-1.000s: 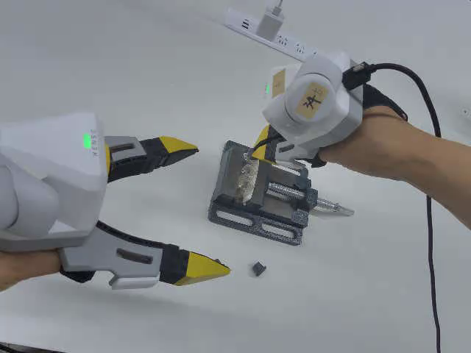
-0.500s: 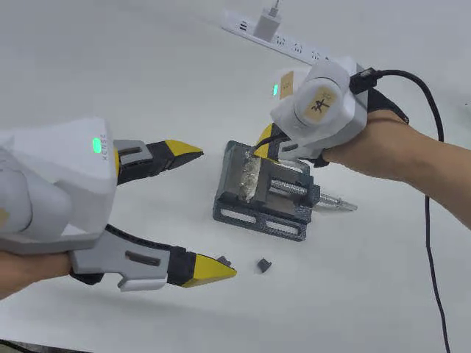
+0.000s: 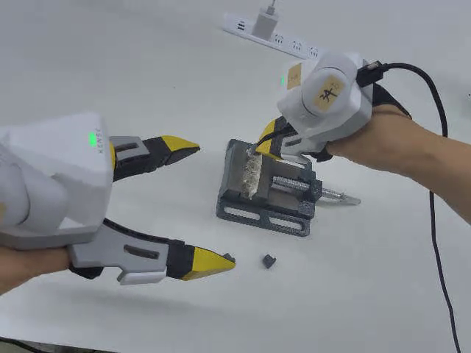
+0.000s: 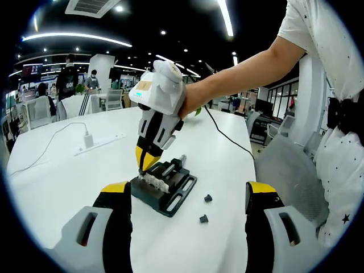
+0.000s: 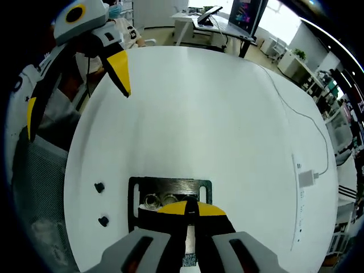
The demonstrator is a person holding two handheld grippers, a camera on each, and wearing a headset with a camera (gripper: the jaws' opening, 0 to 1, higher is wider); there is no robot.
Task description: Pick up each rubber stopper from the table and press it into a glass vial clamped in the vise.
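Note:
A dark metal vise (image 3: 257, 209) sits mid-table with clear glass vials (image 3: 250, 173) clamped in it; two vial mouths (image 5: 160, 199) show in the right gripper view. My right gripper (image 3: 259, 149) is shut, its yellow tips (image 5: 190, 208) pressed down at the vials' top; anything between them is hidden. Two black rubber stoppers (image 4: 208, 198) (image 4: 203, 218) lie loose on the table in front of the vise; one stopper (image 3: 269, 260) is plain, the other (image 3: 229, 257) peeks past my left lower jaw. My left gripper (image 3: 210, 204) hangs open left of the vise, holding nothing.
A white power strip (image 3: 274, 32) with a plugged charger lies at the far edge. A black cable (image 3: 434, 220) trails from the right gripper along the right side. The white tabletop (image 3: 147, 81) is bare around the vise.
The right gripper has stayed at the vials, shifting only slightly. My left gripper drifted a little, and a second stopper came into sight beside its lower jaw.

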